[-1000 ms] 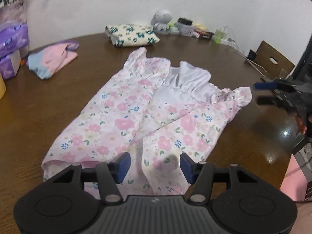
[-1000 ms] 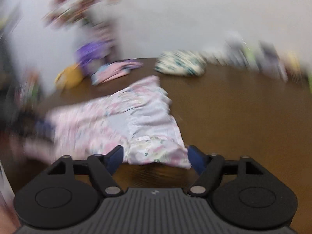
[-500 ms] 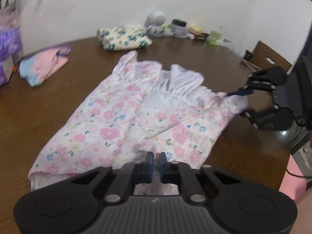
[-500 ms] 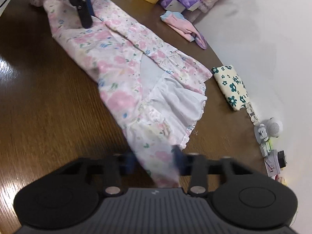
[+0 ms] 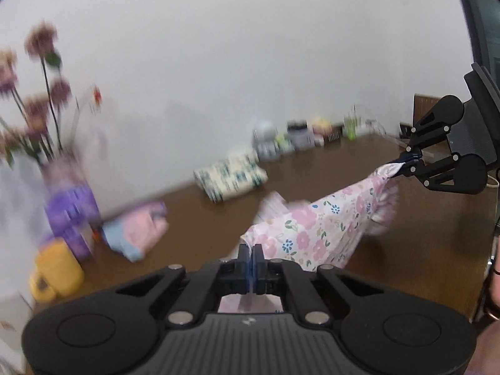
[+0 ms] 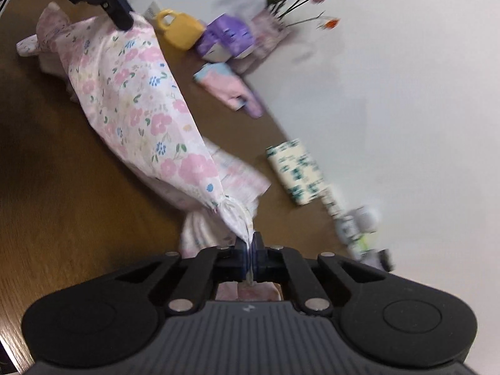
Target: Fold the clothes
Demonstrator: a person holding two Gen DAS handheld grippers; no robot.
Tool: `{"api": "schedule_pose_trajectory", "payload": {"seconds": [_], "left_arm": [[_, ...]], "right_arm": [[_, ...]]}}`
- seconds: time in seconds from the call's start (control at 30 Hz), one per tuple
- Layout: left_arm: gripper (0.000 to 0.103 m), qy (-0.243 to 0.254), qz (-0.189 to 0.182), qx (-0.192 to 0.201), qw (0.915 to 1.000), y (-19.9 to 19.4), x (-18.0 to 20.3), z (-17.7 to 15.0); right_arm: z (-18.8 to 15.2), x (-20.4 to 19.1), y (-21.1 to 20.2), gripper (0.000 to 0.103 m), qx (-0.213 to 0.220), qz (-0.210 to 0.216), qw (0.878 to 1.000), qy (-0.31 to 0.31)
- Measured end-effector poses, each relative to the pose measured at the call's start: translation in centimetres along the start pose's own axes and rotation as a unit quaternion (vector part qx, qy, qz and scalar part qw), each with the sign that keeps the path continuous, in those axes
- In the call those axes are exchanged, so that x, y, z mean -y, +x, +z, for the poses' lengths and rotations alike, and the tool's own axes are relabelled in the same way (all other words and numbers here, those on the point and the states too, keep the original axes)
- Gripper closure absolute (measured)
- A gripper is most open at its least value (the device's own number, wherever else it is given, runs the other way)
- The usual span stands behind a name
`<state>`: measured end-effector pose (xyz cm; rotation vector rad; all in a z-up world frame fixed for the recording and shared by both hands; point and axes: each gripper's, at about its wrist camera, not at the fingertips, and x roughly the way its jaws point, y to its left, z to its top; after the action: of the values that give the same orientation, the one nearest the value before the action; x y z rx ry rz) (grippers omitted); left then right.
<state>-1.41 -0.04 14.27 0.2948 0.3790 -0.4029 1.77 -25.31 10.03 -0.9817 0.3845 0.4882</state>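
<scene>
While both grippers have their fingers clamped on opposite ends of the floral garment (image 6: 140, 100), it hangs stretched between the left gripper (image 5: 251, 254) and the right gripper (image 6: 249, 245), its middle lifted above the table (image 6: 62, 168), a loose part trailing on the wood.

The garment (image 6: 140, 106) is white with pink and blue flowers. A cream folded cloth (image 6: 297, 170) has dark teal flowers. The mug (image 6: 181, 29) is yellow.
</scene>
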Motion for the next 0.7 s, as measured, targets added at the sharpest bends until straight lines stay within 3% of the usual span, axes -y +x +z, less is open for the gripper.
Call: {"api": "schedule_pose_trajectory", "payload": {"seconds": [0.1,0.27,0.4,0.47,0.53,0.6,0.63,0.7], "left_arm": [[0.103,0.035,0.037,0.049,0.9975,-1.9,-0.1,2.9],[0.103,0.084,0.112,0.123,0.9825,-5.0,-0.3,8.0],[0.103,0.088,0.141,0.17,0.9713,-8.2,-0.4,10.1],[0.103,0.08,0.127,0.176,0.9728,-9.6,-0.6,10.6],[0.102,0.06,0.091,0.155,0.9819,-9.4,-0.8,10.2],[0.094,0.033,0.013,0.11,0.9933,-8.1,-1.1,8.9],[0.09,0.022,-0.018,0.092,0.9953,-7.5,-1.0,7.9],[0.07,0.012,-0.078,0.063,0.9949,-6.0,-0.9,6.2]], "right_arm": [[2.2,1.3,-2.1,0.101,0.007,-0.041,0.999,-0.007],[6.8,4.8,-6.3,0.101,0.024,-0.13,0.991,-0.002],[9.7,6.7,-9.8,0.101,0.045,-0.174,0.984,0.007],[10.5,7.0,-10.8,0.101,0.049,-0.183,0.982,0.006],[11.2,7.1,-11.4,0.101,0.05,-0.189,0.981,0.003],[11.1,6.4,-11.2,0.101,0.048,-0.19,0.981,-0.007],[11.0,6.1,-11.0,0.101,0.045,-0.19,0.981,-0.013],[10.3,4.9,-10.8,0.101,0.038,-0.189,0.981,-0.025]]}}
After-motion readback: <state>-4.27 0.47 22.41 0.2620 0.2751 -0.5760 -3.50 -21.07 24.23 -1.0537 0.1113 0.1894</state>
